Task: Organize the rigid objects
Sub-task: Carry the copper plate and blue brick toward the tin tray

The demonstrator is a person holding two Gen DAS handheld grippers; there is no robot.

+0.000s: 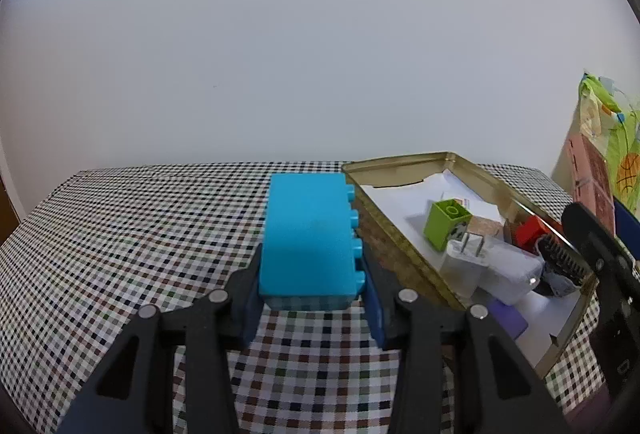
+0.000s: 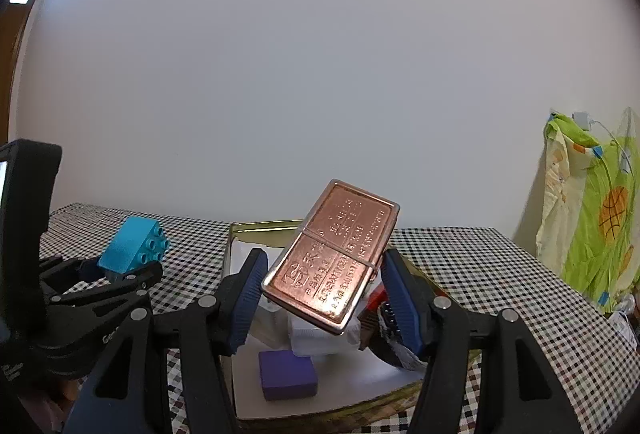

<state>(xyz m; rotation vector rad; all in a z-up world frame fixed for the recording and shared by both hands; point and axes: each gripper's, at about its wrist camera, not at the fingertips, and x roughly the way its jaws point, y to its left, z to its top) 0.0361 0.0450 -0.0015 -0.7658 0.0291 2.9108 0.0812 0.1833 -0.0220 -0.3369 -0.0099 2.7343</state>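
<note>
Left wrist view: the left claw (image 1: 312, 308) is clenched on a blue toy brick (image 1: 308, 238), studs facing right, just above the checkered desk (image 1: 132, 234). Just beside it on the right sits a gold tin tray (image 1: 404, 254), lined with white paper. Inside lie a green brick (image 1: 446, 223), a white plug adapter (image 1: 466, 262) with its prongs up, a red piece (image 1: 530, 230), a purple block (image 1: 508, 318) and a dark comb-like thing (image 1: 560, 262) near the tray's right wall. The other tool's black frame crowds the right edge of the view.

From the right wrist, the right claw (image 2: 324, 298) grasps a copper-coloured metal case (image 2: 332, 258) by its long sides, tilted, held above the tray (image 2: 320, 416). The case hides much of the tray's middle; below it show the purple block (image 2: 287, 374) and a white piece (image 2: 320, 340). Off to the left the left claw (image 2: 124, 274) holds the blue brick (image 2: 134, 248).

A plain pale wall stands behind the desk. At the right edge hangs a green and yellow cloth (image 2: 592, 210) printed with a basketball.
</note>
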